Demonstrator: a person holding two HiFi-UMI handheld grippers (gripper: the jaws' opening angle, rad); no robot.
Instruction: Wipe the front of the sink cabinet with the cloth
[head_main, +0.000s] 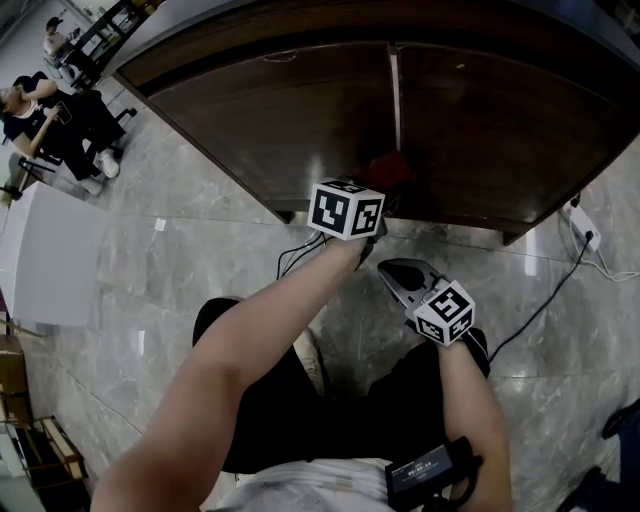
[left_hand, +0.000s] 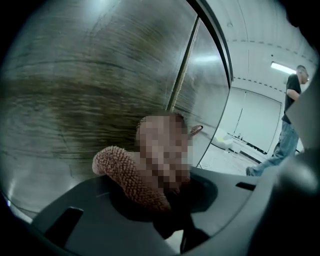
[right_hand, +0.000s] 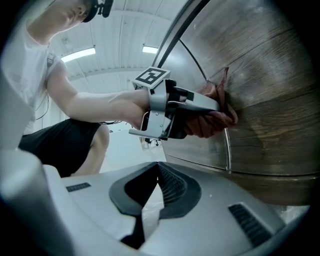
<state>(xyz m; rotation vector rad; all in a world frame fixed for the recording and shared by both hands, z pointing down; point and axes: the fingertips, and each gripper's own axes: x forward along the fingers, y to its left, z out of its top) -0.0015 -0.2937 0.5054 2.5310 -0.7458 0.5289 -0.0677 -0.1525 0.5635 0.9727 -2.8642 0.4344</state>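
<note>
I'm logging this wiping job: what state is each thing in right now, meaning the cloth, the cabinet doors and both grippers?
cloth: bunched up, clamped, pressed against the cabinet front.
cabinet doors: both shut.
left gripper: shut on the cloth.
right gripper: shut, empty, held off the cabinet.

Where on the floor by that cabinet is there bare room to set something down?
Bare marble floor lies left of the person's legs, between the sink cabinet and the white block. A smaller patch lies right, before the black cable. The centre is crowded: the left hand-held gripper with the cloth, and the right hand-held gripper.
</note>
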